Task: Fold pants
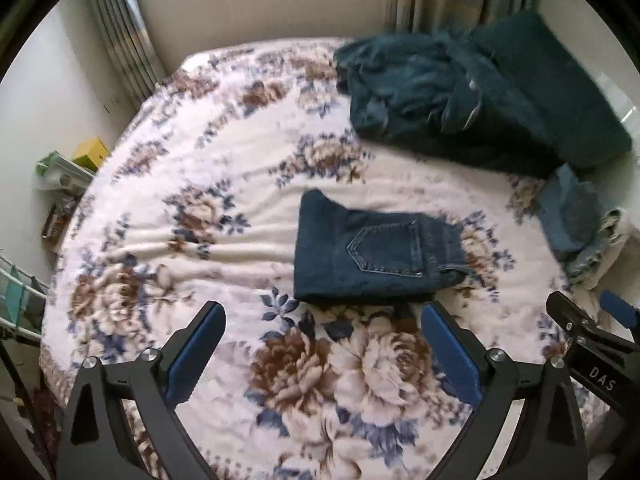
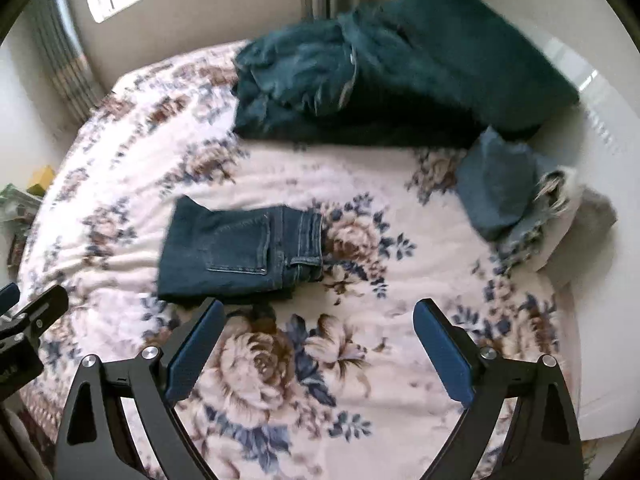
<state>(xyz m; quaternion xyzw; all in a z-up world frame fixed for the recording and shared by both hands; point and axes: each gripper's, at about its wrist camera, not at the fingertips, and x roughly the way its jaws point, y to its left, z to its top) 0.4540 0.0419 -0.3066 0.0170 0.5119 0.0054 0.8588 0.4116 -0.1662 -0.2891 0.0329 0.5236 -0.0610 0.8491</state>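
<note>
Both claws hang with their jaws spread wide and nothing between them, tilted down over the bed (image 1: 168, 184) with its flowered blanket. Ahead of them, at the far right corner, lies a heap of dark blue cloth (image 1: 472, 92), and to its near side a smaller pile of paler denim (image 1: 568, 216) at the bed's right edge.

Nearer in, the folded pants (image 1: 372, 252) rest flat on the blanket as a compact packet, back pocket up. Judged from how they lie, the fold looks finished.

From the left claw (image 1: 324, 312) the packet sits just ahead and slightly right of centre, its near edge just above the right fingertip. From the right claw (image 2: 320, 312) it lies ahead and to the left, beyond the left fingertip. Its long axis runs crosswise to both claws, waistband end toward the right.

So the left claw faces it more squarely; the right claw would have to swing left, though it is closer to the waistband end.
</note>
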